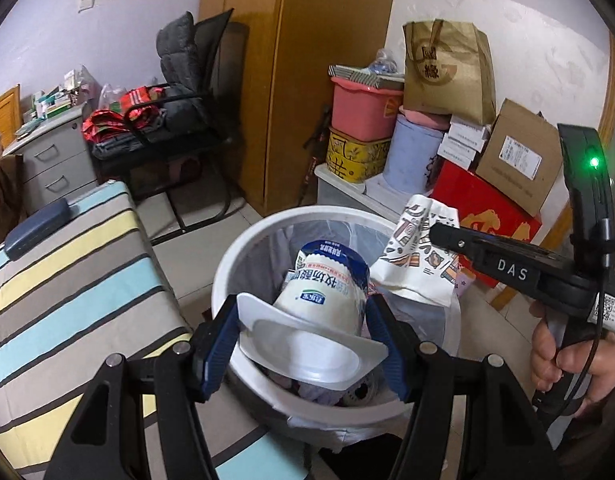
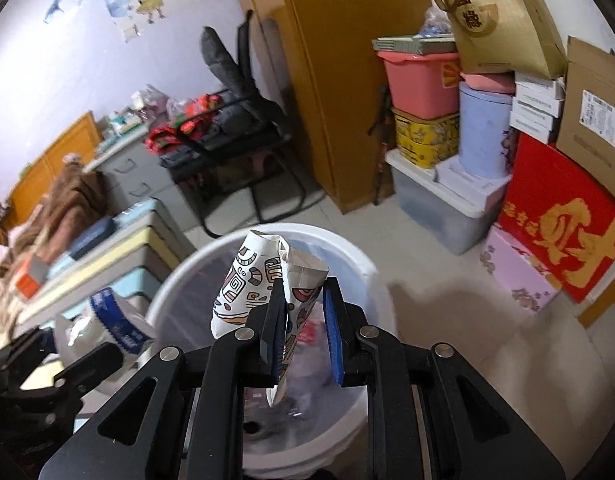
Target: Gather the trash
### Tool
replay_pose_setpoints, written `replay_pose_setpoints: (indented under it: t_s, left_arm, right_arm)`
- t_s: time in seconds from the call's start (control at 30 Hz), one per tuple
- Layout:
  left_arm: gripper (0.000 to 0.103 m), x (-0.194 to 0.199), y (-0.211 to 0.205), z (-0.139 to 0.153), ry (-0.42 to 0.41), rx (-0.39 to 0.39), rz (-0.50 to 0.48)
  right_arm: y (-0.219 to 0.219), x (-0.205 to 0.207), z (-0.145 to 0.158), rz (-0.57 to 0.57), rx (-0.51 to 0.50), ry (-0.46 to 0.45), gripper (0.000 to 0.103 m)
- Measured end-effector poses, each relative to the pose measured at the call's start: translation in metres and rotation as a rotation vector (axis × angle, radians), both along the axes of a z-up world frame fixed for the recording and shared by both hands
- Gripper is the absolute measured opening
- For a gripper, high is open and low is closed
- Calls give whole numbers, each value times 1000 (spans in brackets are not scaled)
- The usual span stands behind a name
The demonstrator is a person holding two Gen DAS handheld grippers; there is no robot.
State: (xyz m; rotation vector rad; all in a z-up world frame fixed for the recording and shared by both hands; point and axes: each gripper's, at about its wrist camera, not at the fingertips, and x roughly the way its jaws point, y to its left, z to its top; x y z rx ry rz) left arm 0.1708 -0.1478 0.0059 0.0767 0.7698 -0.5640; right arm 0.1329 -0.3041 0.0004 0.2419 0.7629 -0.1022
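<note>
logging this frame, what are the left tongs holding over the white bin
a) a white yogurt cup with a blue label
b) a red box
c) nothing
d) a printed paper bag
a: the left tongs grip the white yogurt cup with a blue label above the white round trash bin.

Left gripper (image 1: 303, 344) and right gripper (image 2: 305, 320) clamped, fingers forward.

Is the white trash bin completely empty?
No: the left wrist view shows crumpled scraps lying inside the trash bin, under the held yogurt cup.
</note>
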Motion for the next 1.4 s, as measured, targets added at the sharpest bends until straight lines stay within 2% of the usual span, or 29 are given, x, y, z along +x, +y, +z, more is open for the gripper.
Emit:
replay_pose_setpoints:
  t_s: [0.27, 0.37, 0.43, 0.5, 0.53, 1.03, 1.23, 1.4]
  left_arm:
    - [66, 7, -15, -12, 37, 2, 0]
    - [74, 6, -14, -12, 28, 16, 9]
    - [74, 6, -13, -12, 34, 3, 10]
    - [74, 7, -12, -10, 32, 6, 16]
    - [74, 6, -11, -9, 23, 16, 22]
    - [75, -22, 18, 9, -30, -5, 94]
    - [76, -50, 35, 14, -82, 22, 153]
    - [76, -76, 56, 14, -103, 15, 227]
  right_arm:
    - [-3, 8, -4, 11, -21, 41, 20]
    - [-3, 11, -6, 11, -32, 56, 22]
    - [-4, 11, -5, 8, -30, 53, 34]
    - [-4, 10, -4, 18, -14, 45, 59]
    - [-5, 10, -4, 19, -10, 42, 61]
    - [14, -15, 12, 32, 10, -35, 61]
    - [35, -43, 19, 60, -18, -86, 61]
    - [52, -67, 21, 106, -29, -139, 61]
